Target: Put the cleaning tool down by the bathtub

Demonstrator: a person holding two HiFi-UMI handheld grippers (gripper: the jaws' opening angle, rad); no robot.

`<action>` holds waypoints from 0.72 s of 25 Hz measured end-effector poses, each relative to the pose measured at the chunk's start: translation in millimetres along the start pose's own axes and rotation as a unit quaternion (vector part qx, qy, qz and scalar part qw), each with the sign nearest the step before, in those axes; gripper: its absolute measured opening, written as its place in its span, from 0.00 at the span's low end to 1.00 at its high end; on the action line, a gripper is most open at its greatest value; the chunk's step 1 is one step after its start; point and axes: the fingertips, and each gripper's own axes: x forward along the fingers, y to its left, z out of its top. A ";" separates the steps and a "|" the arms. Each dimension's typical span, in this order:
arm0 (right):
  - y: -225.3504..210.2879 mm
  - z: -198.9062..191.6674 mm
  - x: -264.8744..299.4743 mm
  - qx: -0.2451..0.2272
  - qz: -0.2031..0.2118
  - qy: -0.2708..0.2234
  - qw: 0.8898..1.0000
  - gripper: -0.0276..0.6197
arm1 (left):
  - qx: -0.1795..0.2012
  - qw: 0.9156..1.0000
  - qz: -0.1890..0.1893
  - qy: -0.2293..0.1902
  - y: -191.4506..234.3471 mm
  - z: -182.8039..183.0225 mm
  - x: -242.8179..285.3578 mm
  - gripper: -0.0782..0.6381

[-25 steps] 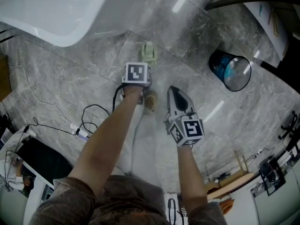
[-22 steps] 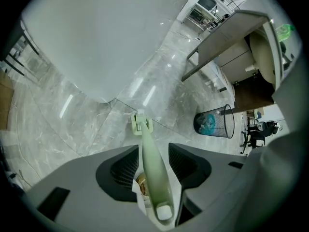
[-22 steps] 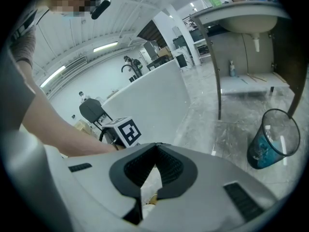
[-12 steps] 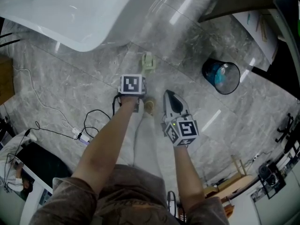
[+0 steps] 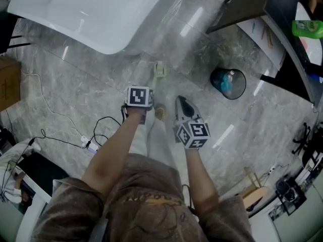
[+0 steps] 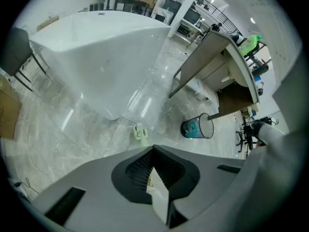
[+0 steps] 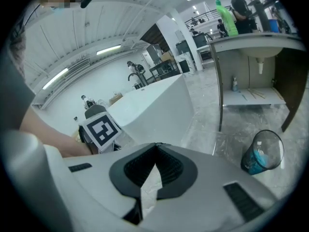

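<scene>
Left gripper, jaws just closed together on nothing, and right gripper, also pinched empty, hang free, likely because the tool already lies on the floor near the tub.

The floor is glossy grey marble tile, catching long streaks of ceiling light. A white bathtub stands on it, and across from it is a vanity counter with an open shelf below and a green bottle on top. A see-through waste bin with something blue inside sits on the tiles near the counter. A cardboard box and loose cables lie off to one side. Overhead, strip lights run along a white ceiling.
</scene>
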 end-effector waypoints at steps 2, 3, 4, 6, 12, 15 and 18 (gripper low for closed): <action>11.9 8.9 -12.2 0.002 0.003 -0.001 1.000 0.04 | -0.001 1.000 -0.007 -0.004 -5.2 -3.4 -26.0 0.11; 19.1 13.3 -18.9 0.003 0.007 -0.001 1.000 0.04 | -0.001 1.000 -0.012 -0.007 -8.2 -5.3 -39.8 0.11; 27.0 17.7 -25.9 0.004 0.012 -0.002 1.000 0.04 | -0.002 1.000 -0.018 -0.013 -11.6 -6.8 -54.1 0.11; 43.7 26.1 -40.5 0.007 0.023 -0.003 1.000 0.04 | 0.000 0.999 -0.031 -0.030 -19.2 -8.4 -84.3 0.11; 88.6 55.4 -77.9 0.006 0.056 -0.006 0.998 0.04 | 0.010 0.993 -0.069 -0.099 -41.8 4.4 -173.3 0.11; 108.4 72.0 -94.8 -0.002 0.075 -0.013 0.997 0.04 | 0.041 0.988 -0.078 -0.128 -53.8 8.9 -213.1 0.11; 127.9 86.1 -114.7 -0.018 0.091 -0.020 0.995 0.04 | 0.073 0.981 -0.091 -0.152 -65.0 5.9 -251.1 0.11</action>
